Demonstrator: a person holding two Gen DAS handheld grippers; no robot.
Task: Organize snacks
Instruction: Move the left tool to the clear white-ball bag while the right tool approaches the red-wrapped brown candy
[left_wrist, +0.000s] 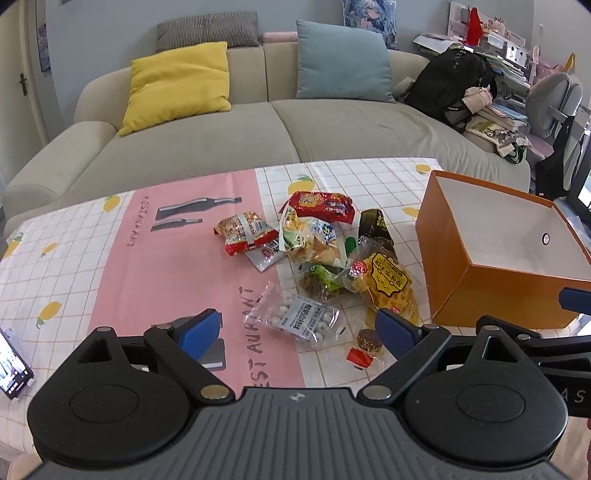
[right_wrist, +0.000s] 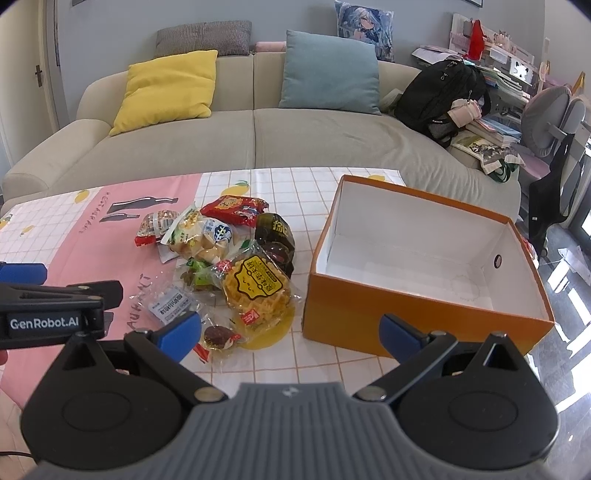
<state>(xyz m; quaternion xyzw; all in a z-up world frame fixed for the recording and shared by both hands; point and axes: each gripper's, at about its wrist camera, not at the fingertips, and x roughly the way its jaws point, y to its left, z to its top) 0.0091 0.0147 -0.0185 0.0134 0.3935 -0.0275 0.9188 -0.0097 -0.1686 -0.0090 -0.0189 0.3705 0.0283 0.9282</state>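
Note:
A pile of snack packets lies mid-table: a red packet, a yellow waffle packet, a clear packet of white candies, a small chocolate piece. An open orange box with a white inside stands right of the pile; it looks empty. My left gripper is open, just above the candy packet. My right gripper is open, between the pile and the box's near wall.
The table has a pink and white checked cloth. A phone lies at the left edge. A beige sofa with cushions stands behind the table. A black backpack and clutter are at the right.

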